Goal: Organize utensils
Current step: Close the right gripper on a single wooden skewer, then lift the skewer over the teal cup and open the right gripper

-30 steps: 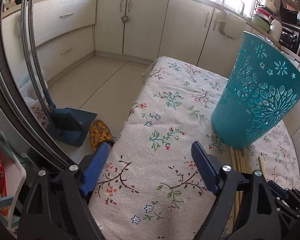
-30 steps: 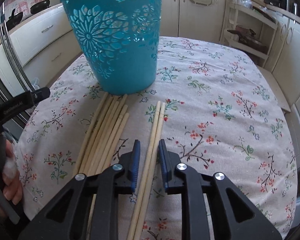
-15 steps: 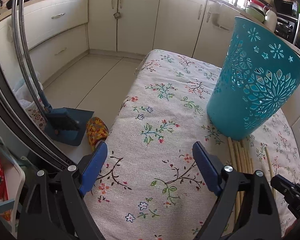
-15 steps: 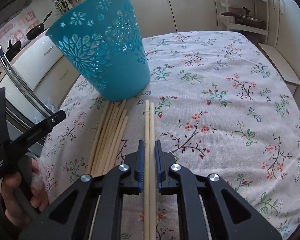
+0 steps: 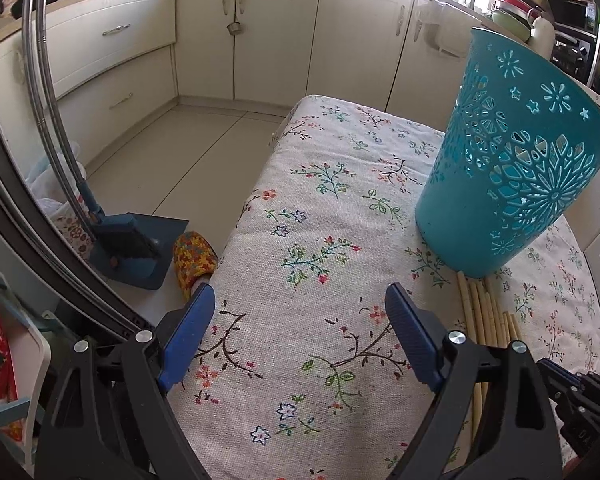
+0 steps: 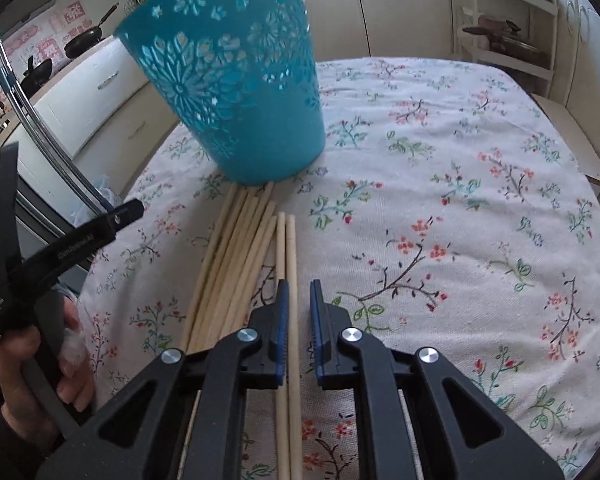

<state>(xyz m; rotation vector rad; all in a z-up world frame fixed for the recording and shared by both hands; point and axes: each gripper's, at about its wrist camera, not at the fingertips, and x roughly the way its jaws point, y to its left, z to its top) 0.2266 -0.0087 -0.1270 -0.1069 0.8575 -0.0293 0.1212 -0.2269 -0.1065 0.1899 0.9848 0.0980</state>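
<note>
Beside the teal basket (image 6: 236,92) on the floral tablecloth (image 6: 460,216) | chopstick bundle (image 6: 236,256) fans out from basket's base | separate chopstick pair (image 6: 287,240) just beside bundle | right gripper (image 6: 298,292) jaws just narrowed around that pair, grip uncertain | left gripper (image 5: 300,312) gaping, empty, over bare cloth near basket

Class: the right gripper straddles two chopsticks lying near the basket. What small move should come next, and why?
Probably finish closing the right gripper on the chopstick pair. Its jaws have just been closing around the pair, but a slit shows beside one pad, so the grip looks incomplete. The basket stands upright close ahead, ready to receive them.
</note>
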